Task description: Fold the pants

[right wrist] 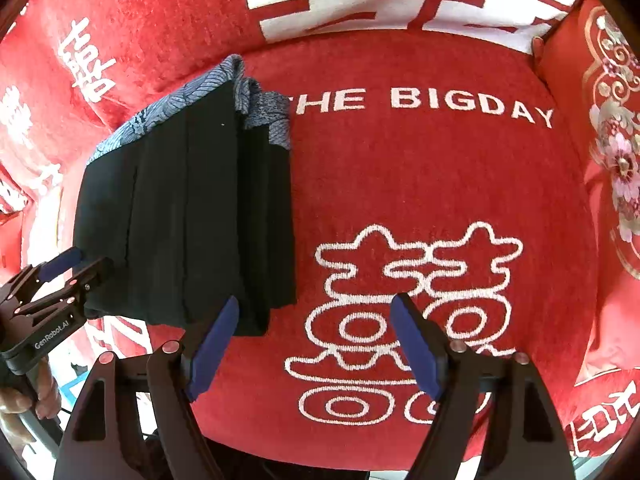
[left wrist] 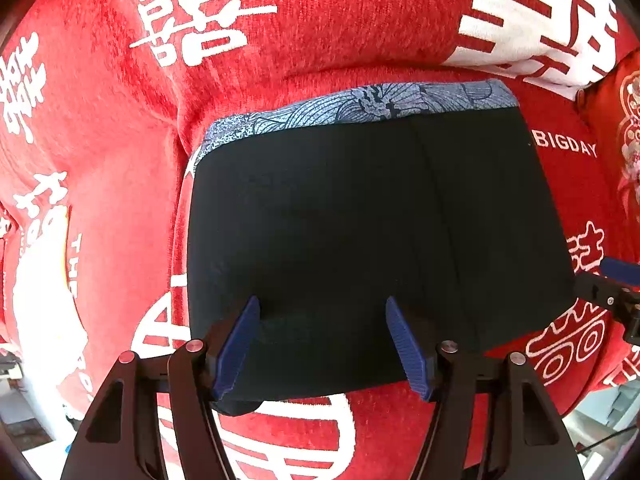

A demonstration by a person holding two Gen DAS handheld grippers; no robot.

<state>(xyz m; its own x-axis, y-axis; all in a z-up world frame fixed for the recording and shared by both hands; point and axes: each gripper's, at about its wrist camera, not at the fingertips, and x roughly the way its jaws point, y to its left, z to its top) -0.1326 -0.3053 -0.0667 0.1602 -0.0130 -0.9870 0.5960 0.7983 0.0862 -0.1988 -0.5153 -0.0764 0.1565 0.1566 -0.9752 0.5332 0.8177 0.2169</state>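
1. Our left tool (left wrist: 322,344) hovers at the near edge of the pants (left wrist: 360,240), fingers apart, gripping nothing.
2. Our right tool (right wrist: 314,346) hangs spread over bare red blanket (right wrist: 440,184), just right of the pants, empty.
3. The pants lie folded in a compact stack on the blanket's left part, patterned waistband (left wrist: 360,106) at the far end. We judge folding nearly finished; perhaps only smoothing remains.
4. Right of the stack there is open room; a cushion (right wrist: 612,160) bounds the far right.
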